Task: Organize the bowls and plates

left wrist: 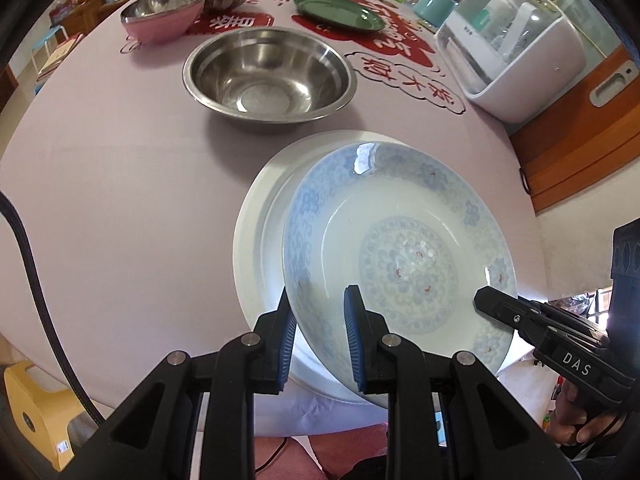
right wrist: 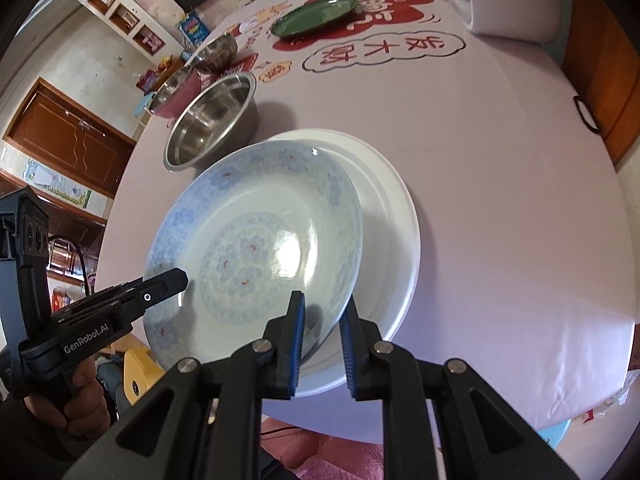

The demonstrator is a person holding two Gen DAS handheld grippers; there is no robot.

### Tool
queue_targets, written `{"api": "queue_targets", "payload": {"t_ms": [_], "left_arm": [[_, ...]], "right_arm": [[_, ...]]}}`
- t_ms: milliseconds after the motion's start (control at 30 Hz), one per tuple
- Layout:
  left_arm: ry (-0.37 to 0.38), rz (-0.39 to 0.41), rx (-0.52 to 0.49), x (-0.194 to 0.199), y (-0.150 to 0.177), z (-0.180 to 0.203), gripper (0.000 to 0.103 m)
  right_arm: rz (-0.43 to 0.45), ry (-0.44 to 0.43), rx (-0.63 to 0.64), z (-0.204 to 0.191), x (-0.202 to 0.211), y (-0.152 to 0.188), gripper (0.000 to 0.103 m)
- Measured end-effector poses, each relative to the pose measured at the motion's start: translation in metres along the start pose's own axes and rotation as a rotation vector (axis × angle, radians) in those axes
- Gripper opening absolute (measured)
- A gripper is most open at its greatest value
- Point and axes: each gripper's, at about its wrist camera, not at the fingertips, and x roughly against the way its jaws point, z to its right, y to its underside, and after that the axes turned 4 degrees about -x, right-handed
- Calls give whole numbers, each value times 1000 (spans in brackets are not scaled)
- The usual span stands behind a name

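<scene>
Both grippers, the left gripper (left wrist: pixel 320 340) and the right gripper (right wrist: pixel 322 340), clamp opposite rim edges of the glazed blue-patterned porcelain plate (left wrist: pixel 400 248), held tilted just over the plain white plate (left wrist: pixel 256 216) on the lilac-covered surface (left wrist: pixel 120 200); it looks stiff, slick and breakable, so rim grips suit. Farther off sits a steel bowl (left wrist: pixel 268 76).

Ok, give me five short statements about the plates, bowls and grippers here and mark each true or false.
1. Both grippers grip the blue-patterned plate. True.
2. That plate hangs above a white plate. True.
3. The green plate sits inside the large steel bowl. False: it lies alone, farther back.
4. The left gripper is empty. False: it clamps the patterned plate's rim.
5. The pink bowl is steel-lined. True.
</scene>
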Motion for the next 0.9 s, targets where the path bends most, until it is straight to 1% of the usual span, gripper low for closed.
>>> {"api": "queue_targets", "payload": {"t_ms": [433,667,900], "left_arm": [[-56,-50,23,-22,-2,0,21],[-71,-66,12,-31,-4,2,21],[-71,-87,-29,-37,-4,6,21]], "right_arm": [[-73,10,18,3,-21,-9,16],[-67,40,21,-1,-25,-10,16],[-65,73,-34,0,-28,-5,17]]}}
